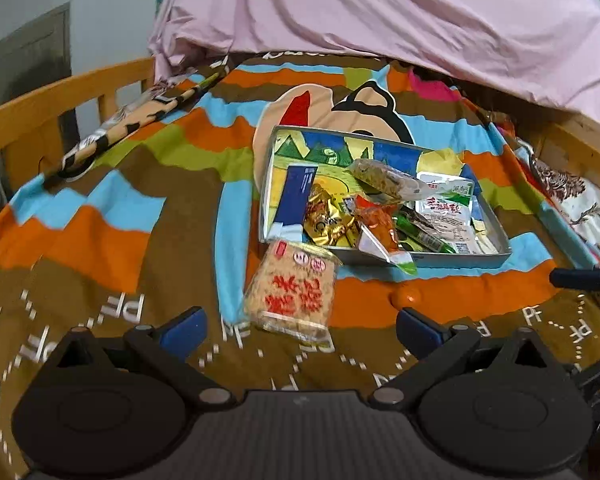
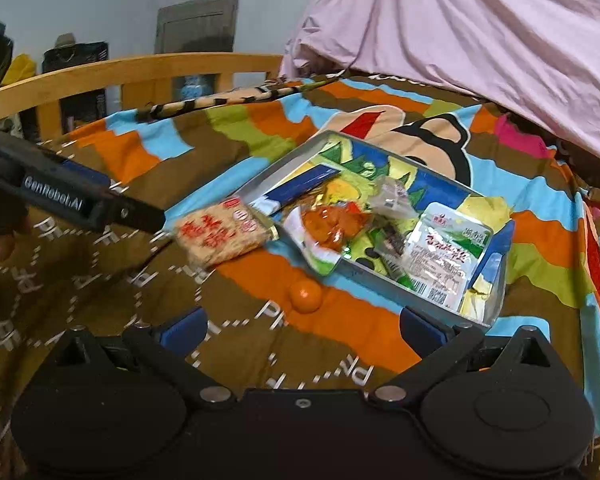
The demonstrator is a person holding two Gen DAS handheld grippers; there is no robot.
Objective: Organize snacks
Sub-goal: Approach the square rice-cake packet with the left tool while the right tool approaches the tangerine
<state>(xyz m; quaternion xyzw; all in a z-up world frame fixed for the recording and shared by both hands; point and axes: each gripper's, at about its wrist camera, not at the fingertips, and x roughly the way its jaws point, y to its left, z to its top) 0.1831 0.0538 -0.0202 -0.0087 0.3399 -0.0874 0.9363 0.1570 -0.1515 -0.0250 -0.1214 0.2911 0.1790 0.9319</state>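
Two black grippers, left (image 1: 300, 330) and right (image 2: 302, 330), hover with blue-padded fingers spread wide, gripping nothing; beyond lies a small orange ball (image 2: 306, 297); a tan red-lettered cracker packet (image 1: 292, 290) touches the shallow metal tray (image 1: 496, 226) of mixed snack packets; pink sheet (image 1: 380, 8) behind.

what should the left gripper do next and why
Probably ease the left gripper forward and close on the rice cracker pack: its jaws are open, the pack lies just ahead on the blanket, outside the tin tray.
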